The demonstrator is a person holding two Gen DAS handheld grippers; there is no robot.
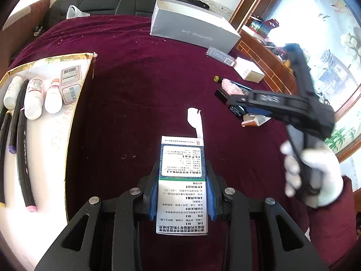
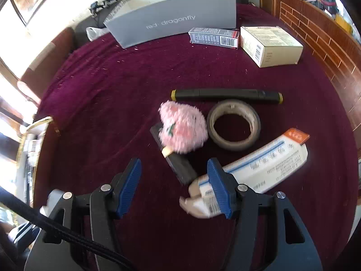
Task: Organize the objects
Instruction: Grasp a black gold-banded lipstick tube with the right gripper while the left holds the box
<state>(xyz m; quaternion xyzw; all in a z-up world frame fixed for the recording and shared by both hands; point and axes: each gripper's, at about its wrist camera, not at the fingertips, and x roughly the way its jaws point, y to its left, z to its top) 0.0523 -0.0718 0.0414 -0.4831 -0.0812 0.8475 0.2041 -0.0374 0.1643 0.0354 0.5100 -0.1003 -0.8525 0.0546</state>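
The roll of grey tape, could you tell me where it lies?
In the right wrist view, the roll of grey tape lies flat right of the pink fluffy toy.

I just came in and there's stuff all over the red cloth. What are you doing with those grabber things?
A person is tidying small things on the red cloth. The left gripper is clamped on a blue and white medicine box. The right gripper, held in a white-gloved hand, is open above a pink fluffy toy, a tape roll and a white tube box. Bottles and markers already lie in the gold-edged tray.
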